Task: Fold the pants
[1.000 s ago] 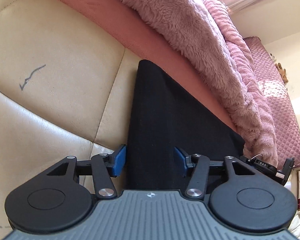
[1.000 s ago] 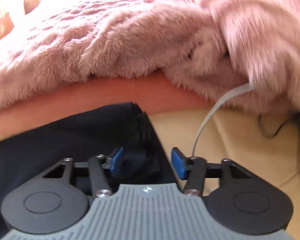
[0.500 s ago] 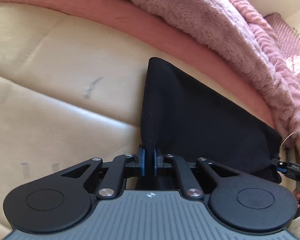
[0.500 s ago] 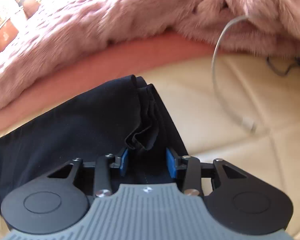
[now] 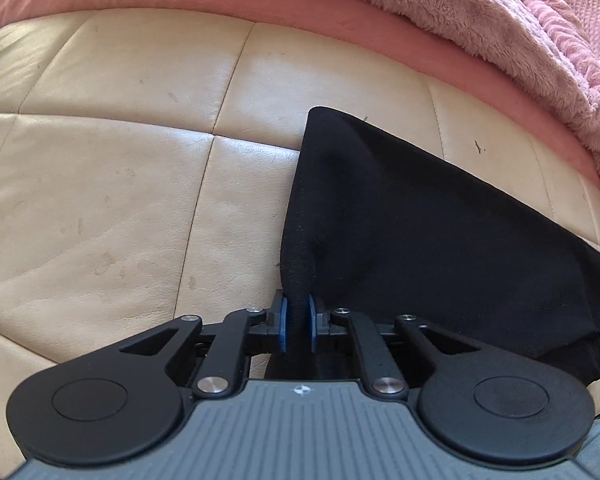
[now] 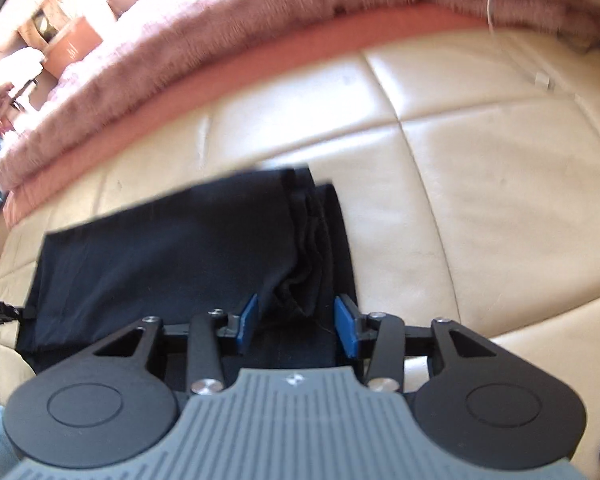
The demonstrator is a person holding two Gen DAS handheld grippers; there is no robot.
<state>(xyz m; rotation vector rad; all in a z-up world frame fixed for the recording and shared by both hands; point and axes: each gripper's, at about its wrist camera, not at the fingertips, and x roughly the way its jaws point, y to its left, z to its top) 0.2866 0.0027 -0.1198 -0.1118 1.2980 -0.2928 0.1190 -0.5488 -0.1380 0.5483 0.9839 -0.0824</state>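
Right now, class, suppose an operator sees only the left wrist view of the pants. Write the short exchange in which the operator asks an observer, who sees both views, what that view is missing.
Operator: My left gripper has an edge of the pants between its jaws, which are opening. What about the far end?
Observer: There the right gripper has bunched cloth filling the gap between its jaws, which are opening too.
Operator: The cloth looks smooth to me. Is it?
Observer: Not at that end: several layered folds run along the edge.
Operator: Anything lying past it?
Observer: A white cable lies on the cushion, apart from the pants.
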